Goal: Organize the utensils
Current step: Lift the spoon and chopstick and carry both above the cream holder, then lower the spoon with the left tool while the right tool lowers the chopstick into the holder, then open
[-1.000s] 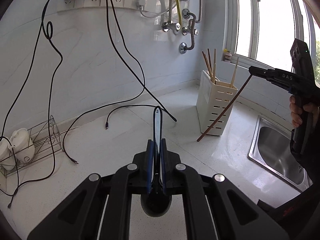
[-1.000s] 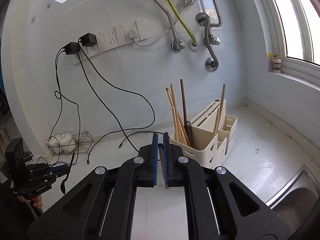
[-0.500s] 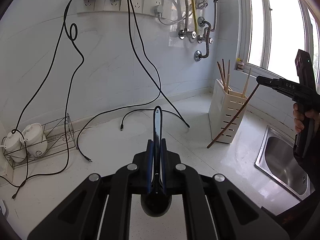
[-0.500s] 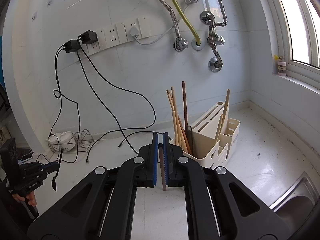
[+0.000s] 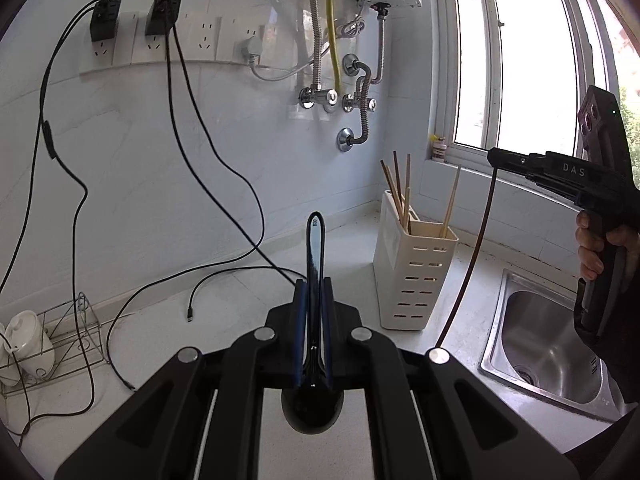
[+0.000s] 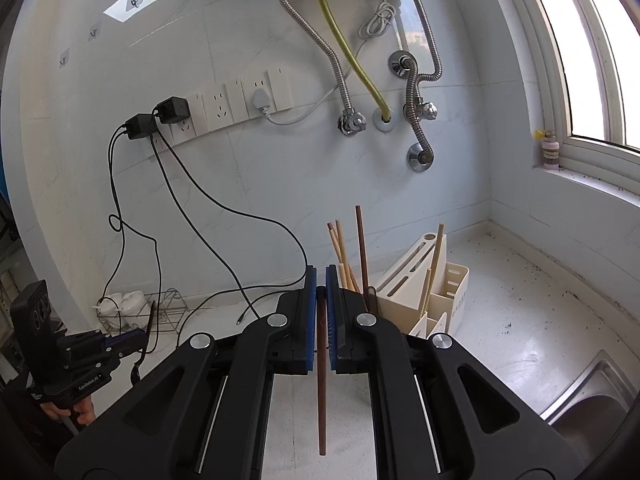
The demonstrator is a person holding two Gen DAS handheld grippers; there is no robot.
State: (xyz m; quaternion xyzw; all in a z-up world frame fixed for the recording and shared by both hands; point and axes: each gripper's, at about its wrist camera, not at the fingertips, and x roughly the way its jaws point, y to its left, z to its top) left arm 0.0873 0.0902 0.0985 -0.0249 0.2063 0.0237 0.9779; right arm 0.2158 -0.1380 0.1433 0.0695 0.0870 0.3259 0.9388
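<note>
Black and glossy, a spoon (image 5: 314, 264) is sitting pinched between the blue pads of the left gripper (image 5: 314, 292), whose jaws are standing almost fully closed on its handle. The handle is pointing forward past the fingertips, while the bowl is hanging back beneath the gripper body, above the white counter (image 5: 224, 300).

The right gripper (image 6: 321, 284) is likewise clamping, its jaws nearly together on the upper end of a dark brown chopstick (image 6: 321, 384). That stick is hanging down from the pads with its lower tip free above the counter. In the left wrist view the same chopstick is appearing as a long thin curve dropping from the right gripper's nose, just beside the holder and clear of it.

A cream slotted utensil holder (image 5: 412, 276) is standing near the back corner of the counter, close to the wall and the window sill, with several pale wooden chopsticks (image 5: 400, 192) and one dark one leaning upright in its compartments. A steel sink (image 5: 548, 344) is lying at the counter's right edge, beyond the holder.

Black cables (image 5: 224, 176) are trailing from wall plugs across the counter's rear half. A wire rack (image 5: 64, 340) with white ceramic pots is sitting at the far left edge. A person's hand (image 5: 600, 248) is gripping the right gripper's handle.
</note>
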